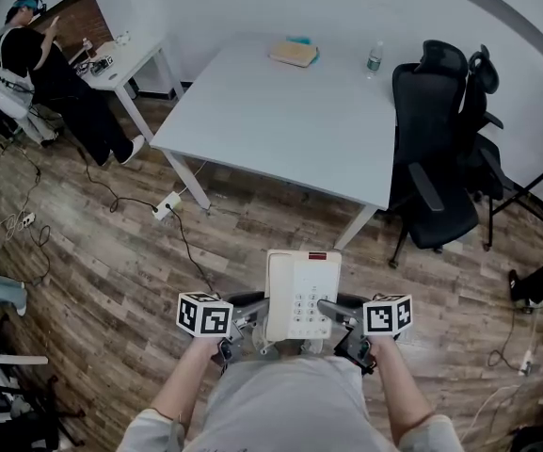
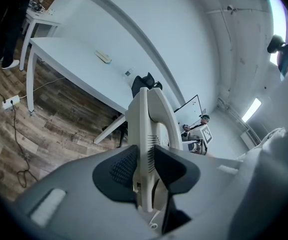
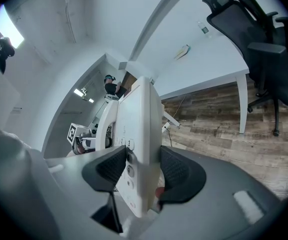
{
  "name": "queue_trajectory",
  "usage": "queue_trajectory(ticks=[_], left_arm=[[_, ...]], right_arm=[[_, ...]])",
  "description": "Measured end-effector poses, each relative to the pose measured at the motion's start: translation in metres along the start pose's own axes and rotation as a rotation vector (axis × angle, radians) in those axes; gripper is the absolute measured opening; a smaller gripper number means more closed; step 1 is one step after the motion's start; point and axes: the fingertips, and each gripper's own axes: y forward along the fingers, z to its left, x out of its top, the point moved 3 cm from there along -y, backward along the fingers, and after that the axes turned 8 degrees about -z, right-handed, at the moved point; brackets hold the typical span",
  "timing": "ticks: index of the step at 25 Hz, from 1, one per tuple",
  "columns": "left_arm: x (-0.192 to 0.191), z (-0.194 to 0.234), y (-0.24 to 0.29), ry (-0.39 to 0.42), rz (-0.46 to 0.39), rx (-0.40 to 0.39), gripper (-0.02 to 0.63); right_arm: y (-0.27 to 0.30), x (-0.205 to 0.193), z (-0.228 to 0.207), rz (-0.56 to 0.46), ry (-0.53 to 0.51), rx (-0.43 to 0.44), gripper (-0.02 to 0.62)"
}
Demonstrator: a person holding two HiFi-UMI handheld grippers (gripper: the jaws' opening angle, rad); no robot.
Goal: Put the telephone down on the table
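Wood-plank floor fills most of what I see from the head view, with a white table standing ahead against a pale wall. Its top is mostly bare: a flat pad and a bottle sit along the far edge. The near edge and both near corners are unobstructed, so I have open floor between me and the table. Two black chairs crowd its right end, and a power strip with a trailing cable lies on the floor by the near left leg. Off to the far left a person sits at a second desk.

The telephone is in the air over the floor, close in front of me and well short of the table, keypad facing up. It hangs between the two tongs. The left gripper has its pads pressed on the phone's left edge, by the handset. The right gripper is clamped on the right edge, one pad against the number keys.
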Motion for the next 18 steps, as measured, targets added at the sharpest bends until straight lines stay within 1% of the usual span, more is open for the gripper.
queue_trajectory(ticks=[18], left_arm=[[0.026,0.045,-0.052,0.01,-0.009,-0.033,0.124]], right_arm=[[0.061,-0.003,0.037,-0.042,-0.012,-0.021,0.221]])
